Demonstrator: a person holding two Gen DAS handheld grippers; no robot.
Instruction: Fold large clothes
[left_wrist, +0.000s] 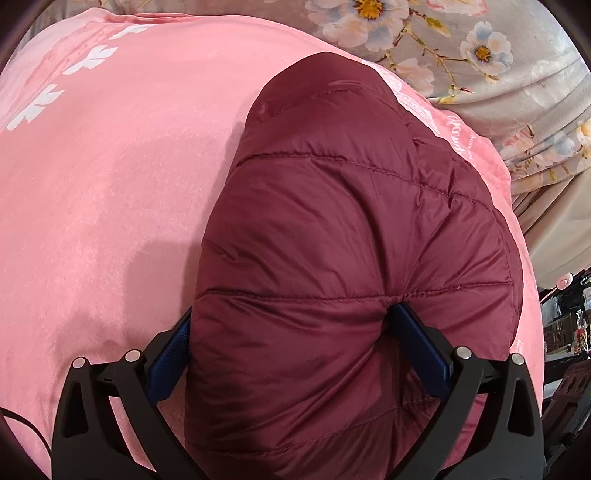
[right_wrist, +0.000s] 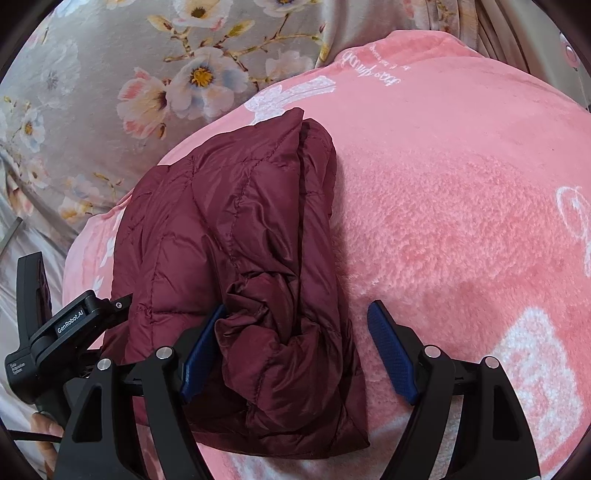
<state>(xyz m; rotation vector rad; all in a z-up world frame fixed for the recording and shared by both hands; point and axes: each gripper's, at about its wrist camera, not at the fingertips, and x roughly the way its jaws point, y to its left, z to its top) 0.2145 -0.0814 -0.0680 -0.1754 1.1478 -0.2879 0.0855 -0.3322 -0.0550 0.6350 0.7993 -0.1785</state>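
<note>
A maroon quilted jacket (left_wrist: 332, 221) lies folded into a thick bundle on a pink fleece blanket (left_wrist: 110, 184). My left gripper (left_wrist: 291, 328) straddles the bundle's near end. Both blue pads (left_wrist: 421, 343) press into the puffy fabric, which puckers around them. In the right wrist view the same jacket (right_wrist: 229, 240) lies at centre left. My right gripper (right_wrist: 295, 339) stands open over its near right edge. The left pad (right_wrist: 203, 347) touches the fabric, while the right pad hangs apart over the blanket (right_wrist: 461, 221). The left gripper's black housing (right_wrist: 74, 321) sits against the jacket's left side.
A grey floral sheet (right_wrist: 110, 74) covers the bed beyond the blanket. The bed's edge and dark clutter (left_wrist: 565, 332) lie at the right of the left wrist view. A person's fingers (right_wrist: 44, 424) hold the left gripper's handle. A black cable (left_wrist: 22, 424) trails at lower left.
</note>
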